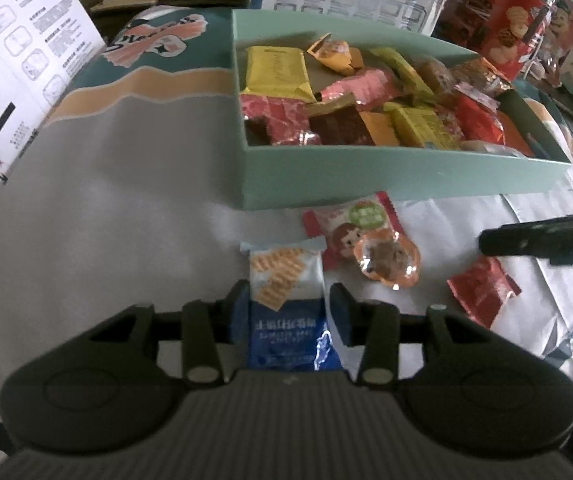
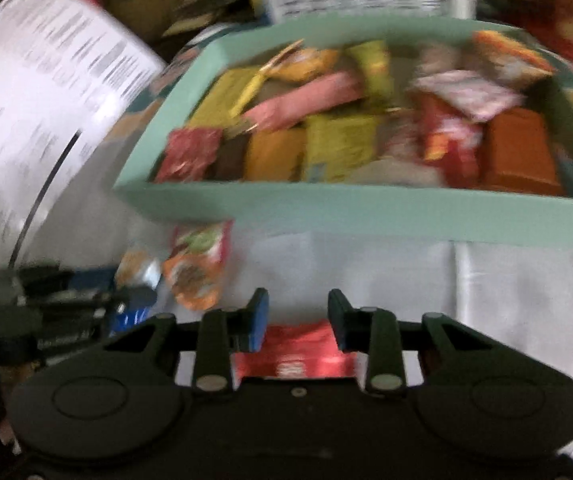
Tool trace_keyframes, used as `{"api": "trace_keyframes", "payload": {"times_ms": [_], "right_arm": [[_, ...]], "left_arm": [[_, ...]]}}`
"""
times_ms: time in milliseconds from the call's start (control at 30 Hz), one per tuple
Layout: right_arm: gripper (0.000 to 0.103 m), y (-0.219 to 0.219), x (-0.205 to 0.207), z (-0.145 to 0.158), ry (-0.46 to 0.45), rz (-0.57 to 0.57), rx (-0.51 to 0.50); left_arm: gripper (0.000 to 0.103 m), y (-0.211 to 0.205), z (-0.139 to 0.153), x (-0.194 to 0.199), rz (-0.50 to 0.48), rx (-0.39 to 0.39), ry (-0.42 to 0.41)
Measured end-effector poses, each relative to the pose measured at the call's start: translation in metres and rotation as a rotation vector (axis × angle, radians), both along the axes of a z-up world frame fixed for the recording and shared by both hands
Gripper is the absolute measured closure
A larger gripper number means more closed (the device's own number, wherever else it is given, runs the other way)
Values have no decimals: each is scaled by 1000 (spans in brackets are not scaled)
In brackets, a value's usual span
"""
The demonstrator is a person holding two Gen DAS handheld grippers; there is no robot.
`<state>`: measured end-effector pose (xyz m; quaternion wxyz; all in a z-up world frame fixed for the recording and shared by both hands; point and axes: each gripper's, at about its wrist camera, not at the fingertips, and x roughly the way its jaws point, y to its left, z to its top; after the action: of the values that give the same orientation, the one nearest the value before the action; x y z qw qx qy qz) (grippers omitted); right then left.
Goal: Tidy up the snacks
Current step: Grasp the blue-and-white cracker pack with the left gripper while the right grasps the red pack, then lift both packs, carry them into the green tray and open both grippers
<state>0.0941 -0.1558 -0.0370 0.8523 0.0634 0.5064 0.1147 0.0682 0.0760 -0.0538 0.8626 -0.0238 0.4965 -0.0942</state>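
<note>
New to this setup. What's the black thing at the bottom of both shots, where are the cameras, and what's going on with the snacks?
No robot here: a person holds a two-finger gripper in each hand, and each one carries a fisheye camera looking forward along its fingers. The black shape at the bottom of each shot is that gripper's own body.

Left wrist view: the left gripper has a blue and white cracker packet between its fingers. Whether the pads press it is unclear.

Right wrist view, blurred: the right gripper has a red packet between its fingers; grip is equally unclear.

Ahead stands a mint green box full of wrapped snacks. On the white cloth in front of it lie a red cartoon packet and an orange-rimmed sweet.
</note>
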Motion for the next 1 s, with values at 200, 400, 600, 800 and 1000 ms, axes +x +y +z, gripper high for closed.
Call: {"api": "trace_keyframes", "payload": {"times_ms": [200, 400, 600, 800, 1000], "right_arm": [[70, -7, -28, 6, 28, 18, 25], [70, 9, -14, 6, 7, 58, 10], [65, 32, 21, -8, 19, 214, -9], [58, 14, 9, -13, 92, 239, 42], [42, 24, -24, -11, 39, 288, -14]], "left_arm": [[61, 1, -1, -4, 2, -9, -15], [61, 8, 0, -9, 11, -44, -2], [61, 8, 0, -17, 1, -42, 6], [61, 13, 1, -15, 17, -46, 18], [54, 6, 1, -8, 20, -23, 22]]}}
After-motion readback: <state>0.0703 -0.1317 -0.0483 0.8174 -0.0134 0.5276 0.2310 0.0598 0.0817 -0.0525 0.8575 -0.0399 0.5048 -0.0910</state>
